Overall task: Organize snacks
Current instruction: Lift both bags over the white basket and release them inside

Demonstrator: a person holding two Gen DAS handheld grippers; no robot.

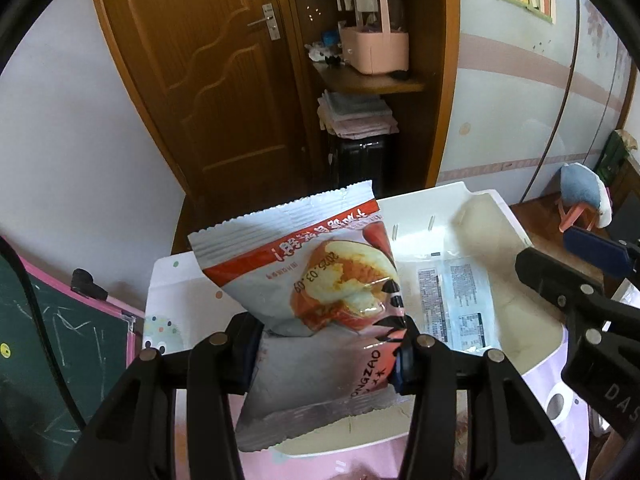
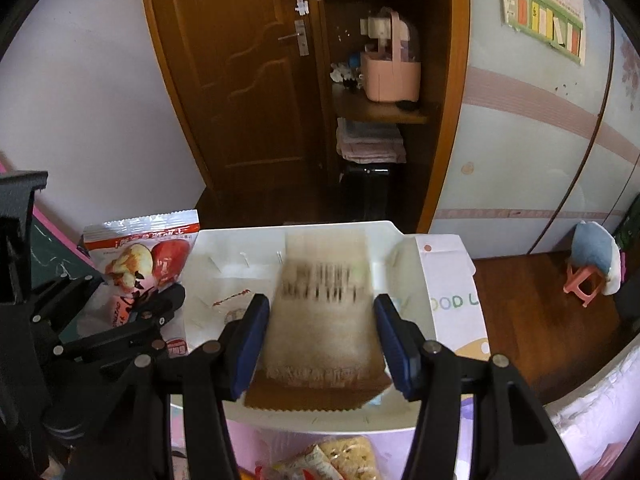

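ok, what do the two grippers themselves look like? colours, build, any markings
Both match: the left gripper and right gripper have black angular plastic linkage arms with round silver pivot pins and dark blue pads lining the jaws. The left wrist view shows part of embossed lettering, "DAS", on the right gripper's body. No cables or sleeves visible.

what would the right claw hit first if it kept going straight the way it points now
Probably the floor of the white bin. The right claw, shut on a tan snack packet, points down into the bin, so the packet's far end would likely touch first. Depth is blurred.
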